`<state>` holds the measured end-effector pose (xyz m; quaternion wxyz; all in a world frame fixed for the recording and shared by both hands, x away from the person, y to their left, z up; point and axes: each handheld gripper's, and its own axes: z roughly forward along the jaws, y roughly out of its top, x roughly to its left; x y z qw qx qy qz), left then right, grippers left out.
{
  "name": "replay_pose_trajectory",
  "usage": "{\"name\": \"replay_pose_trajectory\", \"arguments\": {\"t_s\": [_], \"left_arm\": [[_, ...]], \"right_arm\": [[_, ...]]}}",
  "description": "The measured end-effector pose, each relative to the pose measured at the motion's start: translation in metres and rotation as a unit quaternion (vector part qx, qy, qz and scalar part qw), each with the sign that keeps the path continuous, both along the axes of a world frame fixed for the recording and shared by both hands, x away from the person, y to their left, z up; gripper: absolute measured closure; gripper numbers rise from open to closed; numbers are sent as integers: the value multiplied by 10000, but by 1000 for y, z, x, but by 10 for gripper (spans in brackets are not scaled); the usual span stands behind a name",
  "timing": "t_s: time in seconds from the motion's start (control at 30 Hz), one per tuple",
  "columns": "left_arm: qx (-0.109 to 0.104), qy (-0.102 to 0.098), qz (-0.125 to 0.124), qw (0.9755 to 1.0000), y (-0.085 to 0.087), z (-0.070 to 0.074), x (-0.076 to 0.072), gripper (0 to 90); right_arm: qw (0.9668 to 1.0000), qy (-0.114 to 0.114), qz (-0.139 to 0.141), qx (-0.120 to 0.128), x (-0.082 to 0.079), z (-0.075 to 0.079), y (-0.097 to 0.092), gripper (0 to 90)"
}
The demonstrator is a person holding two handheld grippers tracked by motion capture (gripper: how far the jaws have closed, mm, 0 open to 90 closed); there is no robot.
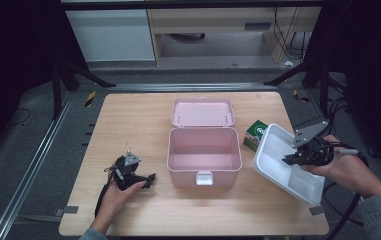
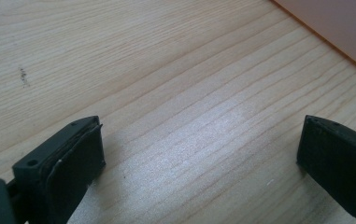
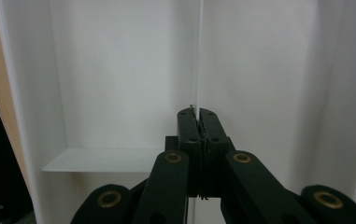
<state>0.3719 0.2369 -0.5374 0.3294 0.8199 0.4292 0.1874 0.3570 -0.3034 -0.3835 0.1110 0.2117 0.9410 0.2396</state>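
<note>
A white divided tray (image 1: 277, 150) hangs tilted over the table's right edge. My right gripper (image 1: 289, 159) reaches into it from the right. In the right gripper view the jaws (image 3: 197, 114) are shut on the tray's thin middle divider (image 3: 199, 56), with white compartments (image 3: 119, 70) on both sides. An open pink box (image 1: 183, 177) stands empty at the table's centre, its lid (image 1: 203, 111) folded back behind it. My left gripper (image 1: 148, 179) lies on the wood left of the box, open with only bare tabletop between its fingers (image 2: 199, 135). A corner of the pink box (image 2: 344, 23) shows ahead of it.
A small green carton (image 1: 254, 134) sits between the pink box and the tray, partly hidden by the tray. The wooden table (image 1: 128, 120) is bare on its left half. Dark stands and cables surround the table on the floor.
</note>
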Motion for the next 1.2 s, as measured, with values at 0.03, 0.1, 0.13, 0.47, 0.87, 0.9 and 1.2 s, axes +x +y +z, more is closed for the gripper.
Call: {"name": "replay_pose_trajectory", "arguments": {"t_s": [0.03,0.1,0.13,0.47,0.87,0.9,1.2], "left_arm": [[2,0,-1,10000,0,0,0,0],[5,7,-2,10000,0,0,0,0],[1,-1,-1,10000,0,0,0,0],[1,-2,0,10000,0,0,0,0],[-1,-2,2,10000,0,0,0,0],[0,-2,1,10000,0,0,0,0],[1,-3,1,10000,0,0,0,0]], "right_arm": [[10000,59,-10,0,-4,-10,-2,900],[10000,87,9,-14,-5,-13,-3,900],[9999,99,0,-35,-6,-18,-3,900],[9990,407,116,-138,-6,-58,7,900],[9968,681,115,-392,7,-85,17,900],[9966,709,114,-407,8,-87,18,900],[9953,812,104,-518,12,-100,22,900]]}}
